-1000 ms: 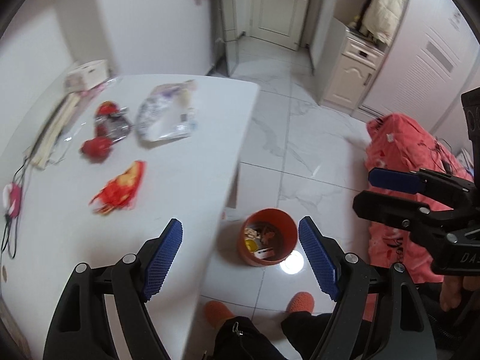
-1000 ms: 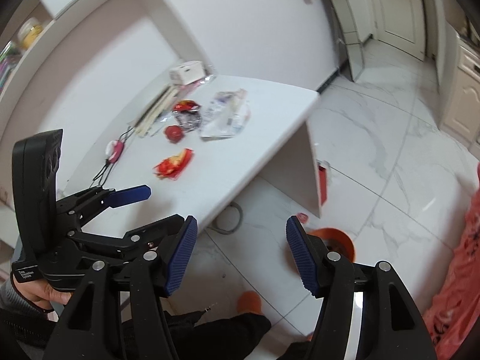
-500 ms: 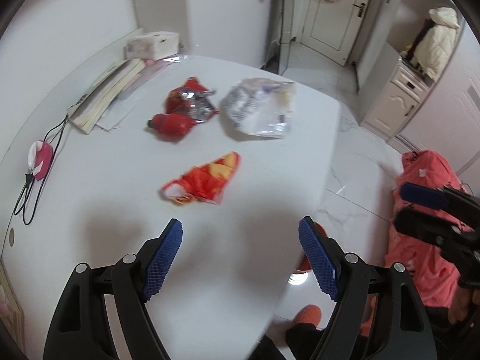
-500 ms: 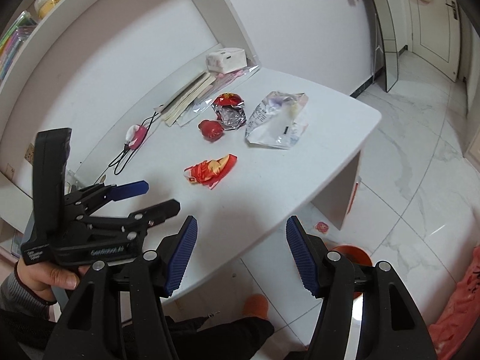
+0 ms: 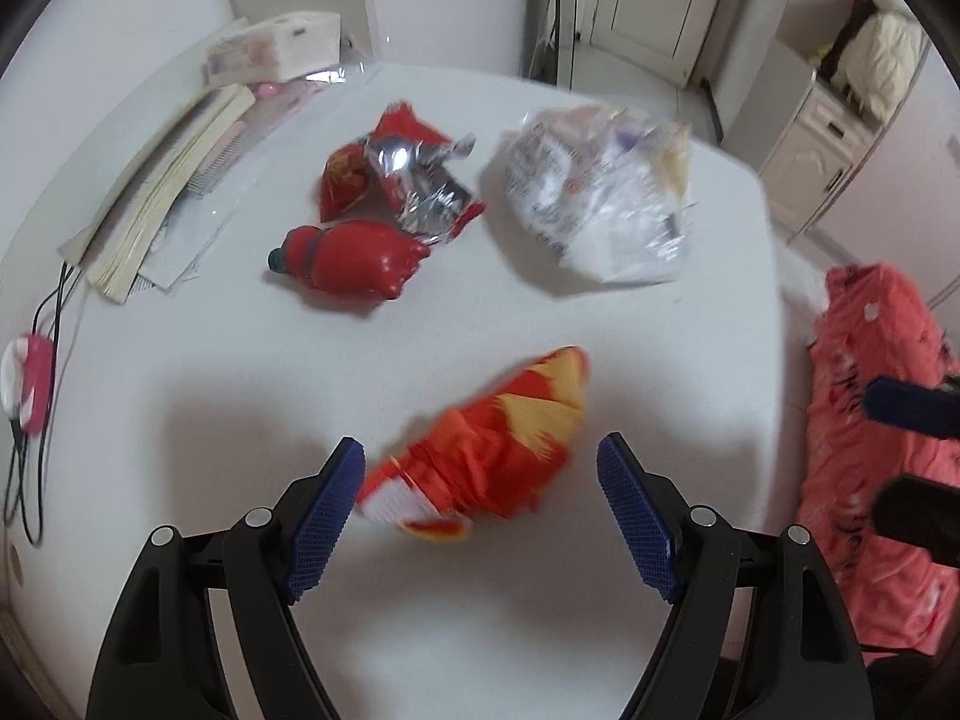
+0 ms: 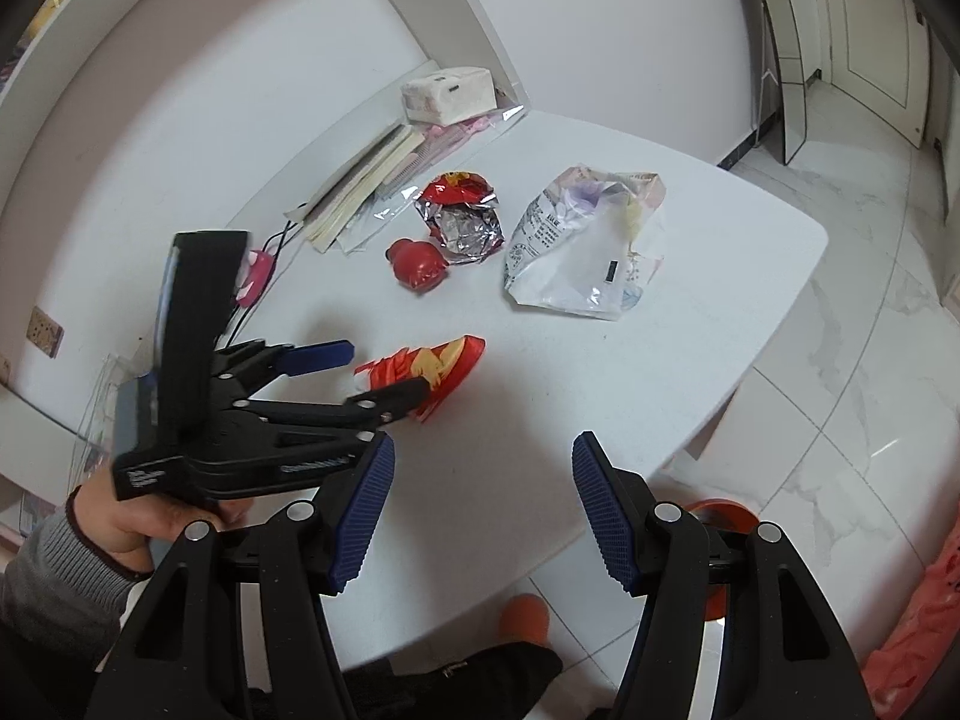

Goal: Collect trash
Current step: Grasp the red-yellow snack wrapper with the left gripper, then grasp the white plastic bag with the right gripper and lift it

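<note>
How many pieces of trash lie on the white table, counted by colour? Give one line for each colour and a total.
Red or orange-red: 3 (orange-red wrapper, red pouch, red and silver foil bag)
White or clear: 1 (plastic bag)
Total: 4

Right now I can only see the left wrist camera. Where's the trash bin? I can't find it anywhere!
Observer: The right wrist view shows an orange bin on the floor, just past the table's edge. It is partly hidden behind the right gripper.
Operator: Is my left gripper around the orange wrapper?
Observer: Seen from the side, it is open. One finger crosses in front of the wrapper and the other sits beside its end. I cannot tell if they touch it.
Operator: Is the right gripper carrying something?
Observer: No, it is open with nothing between its fingers.
</note>
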`<action>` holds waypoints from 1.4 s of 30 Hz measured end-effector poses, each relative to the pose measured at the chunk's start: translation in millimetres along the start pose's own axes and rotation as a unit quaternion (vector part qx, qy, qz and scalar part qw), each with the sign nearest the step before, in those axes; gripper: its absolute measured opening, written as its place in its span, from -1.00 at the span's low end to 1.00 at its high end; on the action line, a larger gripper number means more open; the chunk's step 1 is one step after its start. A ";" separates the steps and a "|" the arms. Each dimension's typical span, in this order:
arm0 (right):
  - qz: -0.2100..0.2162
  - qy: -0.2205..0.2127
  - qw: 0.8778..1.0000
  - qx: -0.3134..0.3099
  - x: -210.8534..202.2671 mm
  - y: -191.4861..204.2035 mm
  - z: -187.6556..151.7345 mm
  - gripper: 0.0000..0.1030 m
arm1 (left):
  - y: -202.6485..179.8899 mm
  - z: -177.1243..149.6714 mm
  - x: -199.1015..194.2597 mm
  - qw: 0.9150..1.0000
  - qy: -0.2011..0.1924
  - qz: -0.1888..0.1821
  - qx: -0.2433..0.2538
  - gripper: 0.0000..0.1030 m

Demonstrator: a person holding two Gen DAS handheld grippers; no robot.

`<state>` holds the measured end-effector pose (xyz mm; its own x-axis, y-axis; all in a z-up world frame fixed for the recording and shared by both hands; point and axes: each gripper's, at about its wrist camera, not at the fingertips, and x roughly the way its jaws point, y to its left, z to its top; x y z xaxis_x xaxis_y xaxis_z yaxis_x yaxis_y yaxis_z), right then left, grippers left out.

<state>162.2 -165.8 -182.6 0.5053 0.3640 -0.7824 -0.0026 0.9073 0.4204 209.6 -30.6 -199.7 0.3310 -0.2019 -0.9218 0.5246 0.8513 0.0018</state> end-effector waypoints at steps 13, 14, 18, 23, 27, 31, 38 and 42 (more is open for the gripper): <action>-0.015 -0.003 0.999 0.033 43.3 -19.8 28.0 0.21 | -3.3 7.5 17.0 0.998 0.013 -0.057 0.031 -0.53; -0.017 -0.004 0.999 0.034 45.3 -22.4 31.5 0.21 | -1.8 11.0 17.8 0.997 0.015 -0.068 0.024 -0.57; -0.031 -0.014 0.999 0.037 53.8 -38.0 51.6 0.20 | -4.2 25.2 15.6 0.996 0.006 -0.082 0.031 -0.59; -0.044 -0.022 0.998 0.039 68.4 -59.5 80.2 0.21 | -2.9 34.5 18.6 0.995 0.003 -0.092 0.034 -0.59; -0.050 -0.026 0.997 0.052 79.8 -74.6 93.9 0.20 | -1.5 36.6 19.8 0.995 0.005 -0.098 0.031 -0.59; -0.047 -0.023 0.996 0.068 94.4 -89.5 101.6 0.20 | 9.5 33.7 16.6 0.994 0.005 -0.102 0.029 -0.59; -0.049 -0.018 0.997 0.053 103.6 -86.6 97.2 -0.89 | 14.7 32.1 21.2 0.994 0.013 -0.103 0.019 -0.59; -0.046 -0.018 0.998 0.046 97.6 -83.2 92.0 -0.95 | 10.6 33.6 20.7 0.995 0.014 -0.102 0.015 -0.59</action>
<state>291.1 -225.1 -251.6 0.5304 0.2700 -0.8036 0.1243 0.9129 0.3888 248.5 -42.1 -205.8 0.1942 -0.3547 -0.9146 0.6019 0.7793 -0.1744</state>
